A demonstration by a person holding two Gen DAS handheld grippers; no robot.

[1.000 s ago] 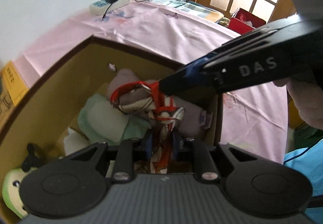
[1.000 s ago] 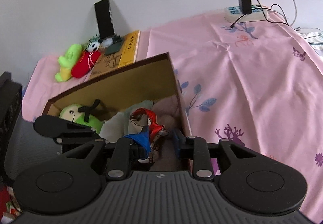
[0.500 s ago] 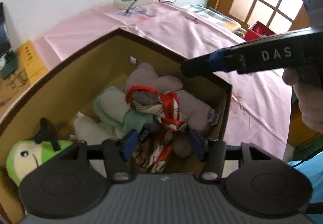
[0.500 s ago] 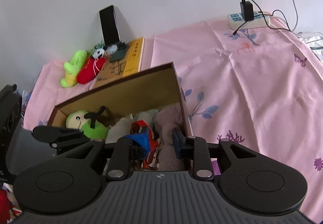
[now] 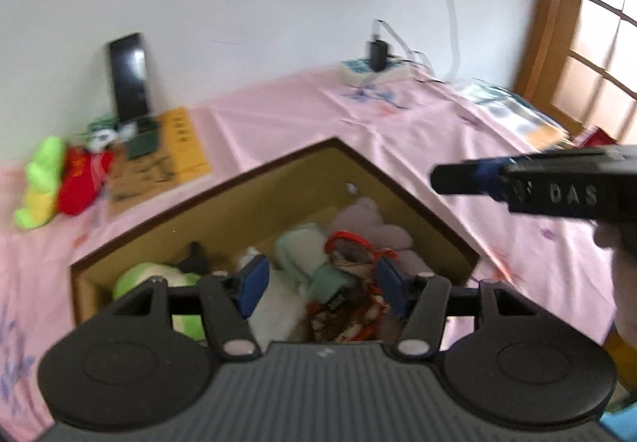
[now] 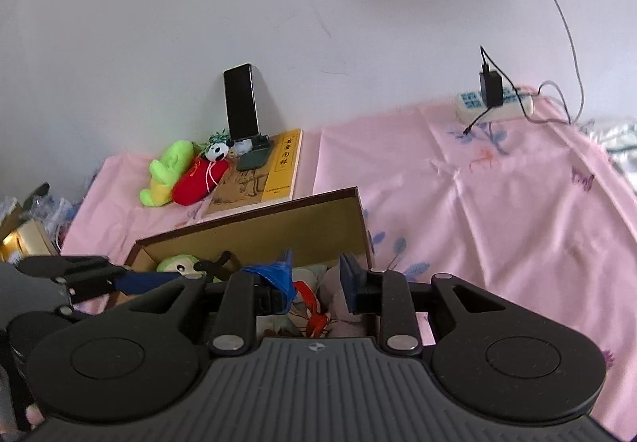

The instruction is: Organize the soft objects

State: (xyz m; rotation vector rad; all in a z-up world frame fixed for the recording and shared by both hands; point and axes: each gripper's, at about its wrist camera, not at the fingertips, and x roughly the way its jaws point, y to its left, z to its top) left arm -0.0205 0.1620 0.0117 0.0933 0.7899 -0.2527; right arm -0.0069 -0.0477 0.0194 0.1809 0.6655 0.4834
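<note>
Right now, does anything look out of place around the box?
Yes. A green plush and a red plush lie on the pink cloth beside the book, outside the box that holds the other soft things.

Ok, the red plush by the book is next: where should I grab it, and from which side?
Take the red plush across its fat middle, coming from above and the box side. It lies flat on the pink cloth, leaning against the green plush, with the panda head at its far end, so the near flank looks freest.
</note>
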